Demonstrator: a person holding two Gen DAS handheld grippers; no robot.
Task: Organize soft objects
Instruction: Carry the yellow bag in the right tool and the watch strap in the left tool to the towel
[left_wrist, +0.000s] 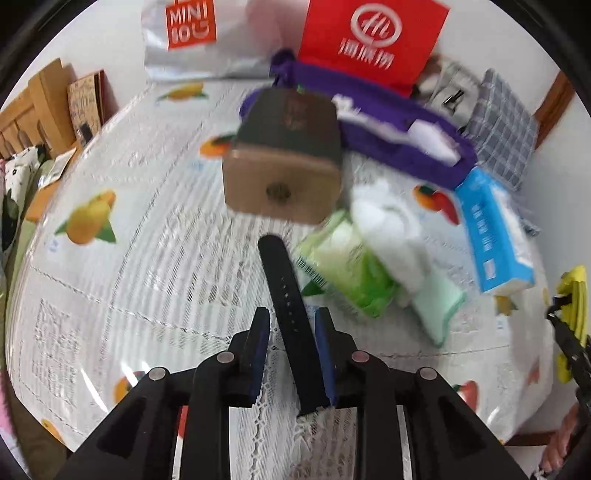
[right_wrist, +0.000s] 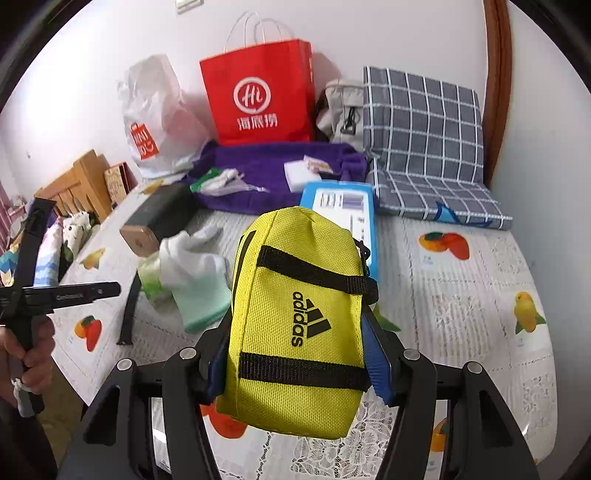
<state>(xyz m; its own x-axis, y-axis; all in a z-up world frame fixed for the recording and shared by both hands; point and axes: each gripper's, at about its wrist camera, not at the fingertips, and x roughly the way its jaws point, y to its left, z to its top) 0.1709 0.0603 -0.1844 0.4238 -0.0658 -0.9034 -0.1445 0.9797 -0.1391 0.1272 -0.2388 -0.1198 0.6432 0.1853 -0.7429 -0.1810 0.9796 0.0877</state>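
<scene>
A black strap (left_wrist: 284, 280) lies flat on the fruit-print tablecloth (left_wrist: 129, 258), running between the fingers of my left gripper (left_wrist: 292, 312). The jaws stand a little apart and the left pad is clear of the strap, so it is open. From the right wrist view the strap (right_wrist: 129, 314) rests on the table below the left gripper (right_wrist: 107, 290). My right gripper (right_wrist: 295, 325) is shut on a yellow adidas pouch (right_wrist: 295, 314), held up above the table. A white sock (left_wrist: 388, 221), a mint cloth (left_wrist: 439, 306) and a green wipes pack (left_wrist: 347, 269) lie just right of the strap.
A brown and dark box (left_wrist: 284, 162) lies beyond the strap. Behind it are a purple cloth (left_wrist: 399, 144), a red paper bag (left_wrist: 373, 40) and a Miniso bag (left_wrist: 184, 37). A blue tissue pack (left_wrist: 495, 236) and a checked cushion (left_wrist: 502, 122) sit at the right.
</scene>
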